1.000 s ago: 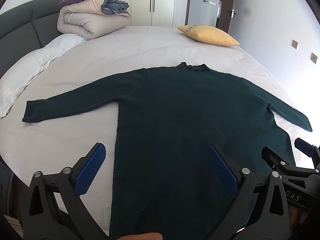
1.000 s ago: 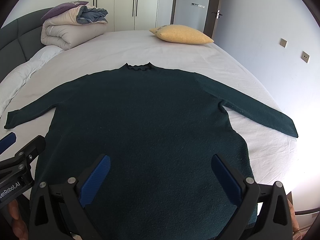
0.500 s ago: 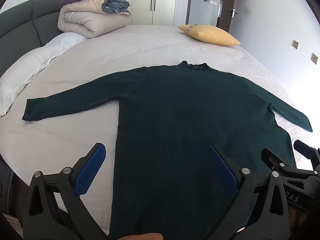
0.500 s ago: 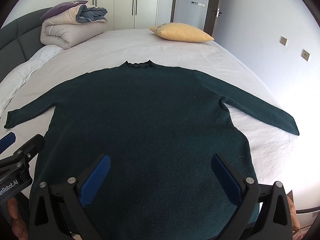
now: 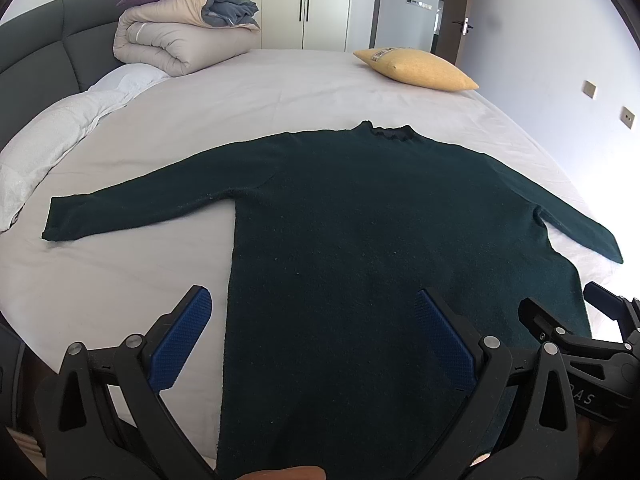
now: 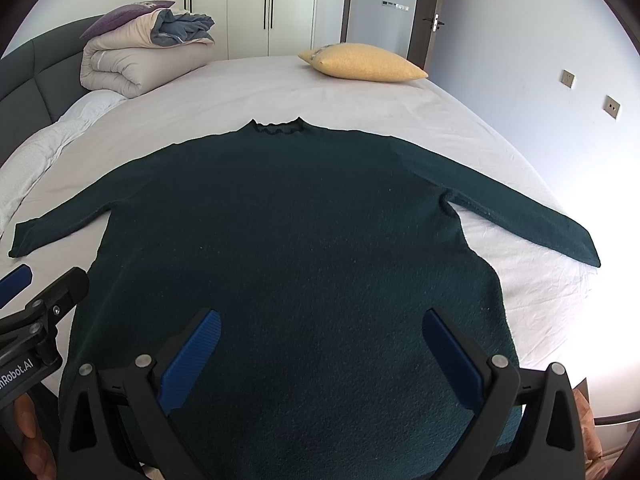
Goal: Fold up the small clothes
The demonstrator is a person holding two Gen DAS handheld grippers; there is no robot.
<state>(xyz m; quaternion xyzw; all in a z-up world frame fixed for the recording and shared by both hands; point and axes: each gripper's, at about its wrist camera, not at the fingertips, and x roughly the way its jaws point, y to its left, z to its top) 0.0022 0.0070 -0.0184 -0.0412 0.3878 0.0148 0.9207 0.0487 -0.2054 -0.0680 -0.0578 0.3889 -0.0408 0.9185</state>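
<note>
White bed [image 5: 120, 280], sweater [image 5: 380, 240] hem – hidden

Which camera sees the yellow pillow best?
The right wrist view shows the yellow pillow best: it lies near the middle of the picture, its whole outline clear on the far side of the bed, beyond the green sweater. The left wrist view shows it whole too, but further off to the right.
</note>
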